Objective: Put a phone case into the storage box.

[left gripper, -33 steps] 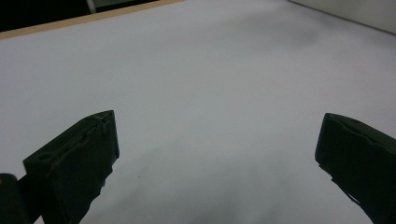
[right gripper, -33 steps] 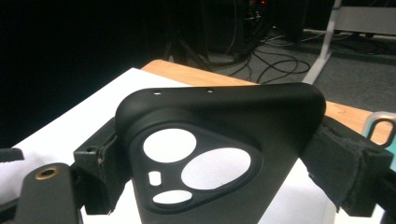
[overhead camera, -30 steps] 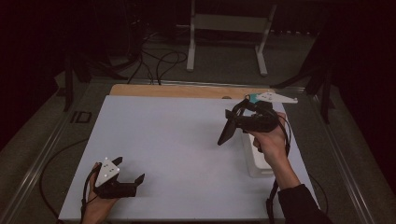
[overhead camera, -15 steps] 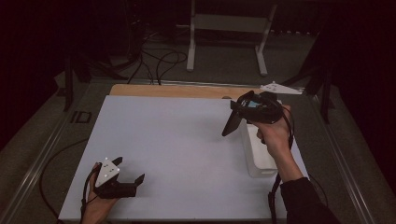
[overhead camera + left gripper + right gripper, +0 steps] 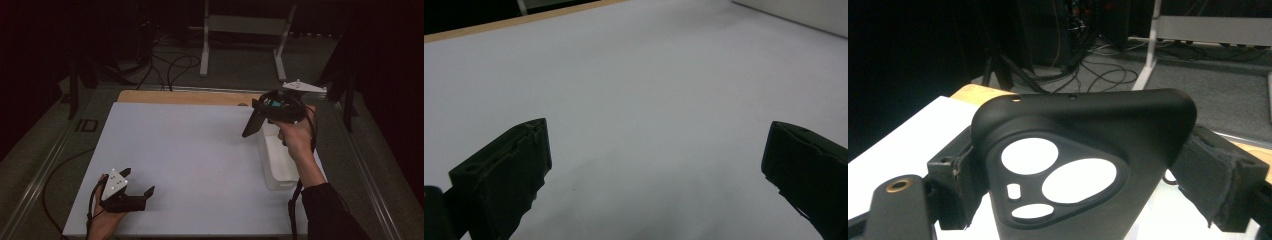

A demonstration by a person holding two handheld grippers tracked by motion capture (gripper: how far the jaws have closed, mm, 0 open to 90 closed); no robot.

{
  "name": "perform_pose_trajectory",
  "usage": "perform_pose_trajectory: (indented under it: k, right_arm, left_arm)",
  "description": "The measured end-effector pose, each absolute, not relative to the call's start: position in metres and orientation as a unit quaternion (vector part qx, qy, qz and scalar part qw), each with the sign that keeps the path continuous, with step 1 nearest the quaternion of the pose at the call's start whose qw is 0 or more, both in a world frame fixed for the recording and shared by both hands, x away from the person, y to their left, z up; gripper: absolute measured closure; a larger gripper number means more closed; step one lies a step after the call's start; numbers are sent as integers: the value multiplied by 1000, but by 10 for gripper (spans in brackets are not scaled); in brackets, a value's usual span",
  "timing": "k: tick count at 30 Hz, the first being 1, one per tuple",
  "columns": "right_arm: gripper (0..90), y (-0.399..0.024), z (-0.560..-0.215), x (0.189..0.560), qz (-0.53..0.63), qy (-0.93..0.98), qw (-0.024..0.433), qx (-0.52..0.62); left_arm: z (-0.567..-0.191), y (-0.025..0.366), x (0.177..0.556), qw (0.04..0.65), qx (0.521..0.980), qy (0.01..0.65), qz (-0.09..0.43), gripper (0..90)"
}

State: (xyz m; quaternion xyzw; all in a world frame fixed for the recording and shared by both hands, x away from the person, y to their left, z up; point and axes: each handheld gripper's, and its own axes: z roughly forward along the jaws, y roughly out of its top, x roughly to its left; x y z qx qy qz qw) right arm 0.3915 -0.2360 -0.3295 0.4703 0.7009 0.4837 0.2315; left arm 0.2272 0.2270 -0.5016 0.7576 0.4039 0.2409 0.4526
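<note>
Table (image 5: pixel 190 165) first: we see its white top as the broadest thing in the high view, with a bare wooden strip (image 5: pixel 180 97) along the 12 o'clock edge. A white bin (image 5: pixel 278 165) comes next, standing on the top toward 3 o'clock, long and narrow, its far end under the right hand.

The right gripper (image 5: pixel 256 119) is held up off the table at about 2 o'clock, above the far end of the bin, its jaws angled down toward the table's middle. In the right gripper view we find those jaws clamped on either side of a phone case (image 5: pixel 1083 165) — matte black, thin, with rounded corners and tiny holes along its top edge. Its camera opening is a rounded three-sided recess holding two large round cut-outs, a smaller oval one and a little rectangular slot, through which the white surface behind shows. In the high view the phone case reads as a dark flap hanging from the jaws, clear of the table.

The left gripper (image 5: pixel 142 196) lies low at 7 o'clock — its jaws spread wide in the left gripper view, with bare white table between them.
</note>
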Motion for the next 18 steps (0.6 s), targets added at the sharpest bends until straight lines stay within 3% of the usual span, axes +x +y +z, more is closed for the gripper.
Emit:
perform_pose_trajectory:
  k: [18]
  right_arm:
    - [152, -243, -320, 406, 476, 688, 251, 487]
  left_arm:
    - [-501, 227, 227, 454, 756, 404, 243, 2]
